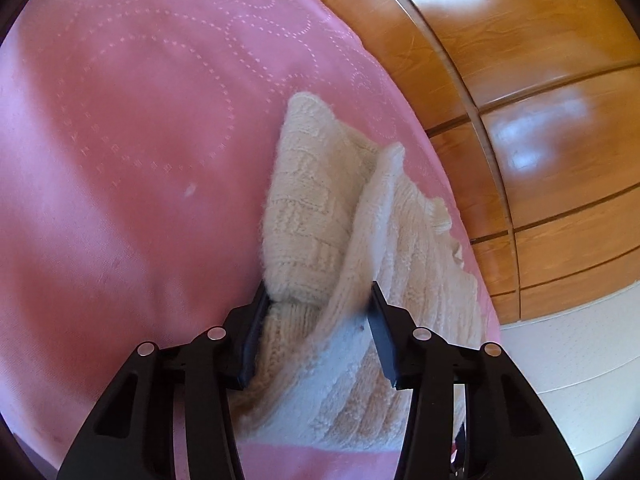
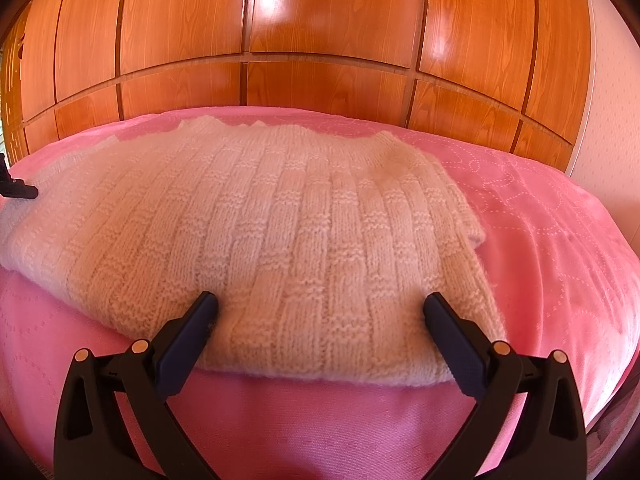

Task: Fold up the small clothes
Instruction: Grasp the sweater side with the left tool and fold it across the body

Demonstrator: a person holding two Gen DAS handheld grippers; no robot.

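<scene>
A cream knitted sweater [image 2: 280, 220] lies spread on the pink bedspread [image 2: 320, 420], its ribbed hem nearest the right wrist camera. My right gripper [image 2: 320, 304] is open wide, and both fingertips rest on the knit just above the hem. In the left wrist view the sweater [image 1: 312, 208] is bunched into a raised fold. My left gripper [image 1: 318, 300] is shut on that thick fold, with a pad pressed against the wool on each side. One black finger [image 2: 24, 191] of the left gripper shows at the sweater's far left edge in the right wrist view.
A glossy wooden wardrobe [image 2: 320, 20] stands right behind the bed and runs along its far edge [image 1: 520, 80]. A white wall [image 1: 560, 360] shows at lower right. Bare pink bedspread [image 1: 120, 160] stretches left of the sweater and to its right [image 2: 540, 220].
</scene>
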